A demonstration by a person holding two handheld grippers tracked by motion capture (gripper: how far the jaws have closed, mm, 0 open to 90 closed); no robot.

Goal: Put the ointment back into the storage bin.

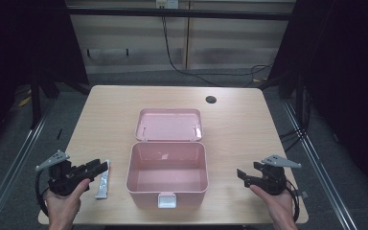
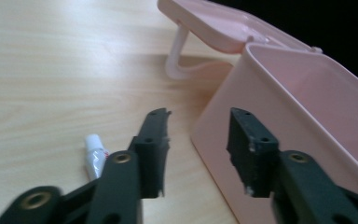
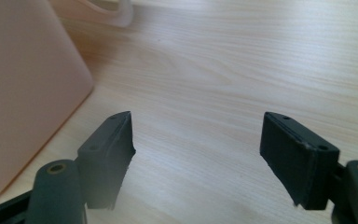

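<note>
Tube [image 1: 102,180] lies on the near left of the table [image 1: 239,124], long axis running near to far, just beside the left gripper [image 1: 101,166], whose jaws gape empty. Right gripper [image 1: 240,174], equally agape, sits well apart beyond the open pink box [image 1: 167,184].

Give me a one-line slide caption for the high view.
Open pink box, lid back, on wooden table; open left claw beside small tube, right claw open.
</note>
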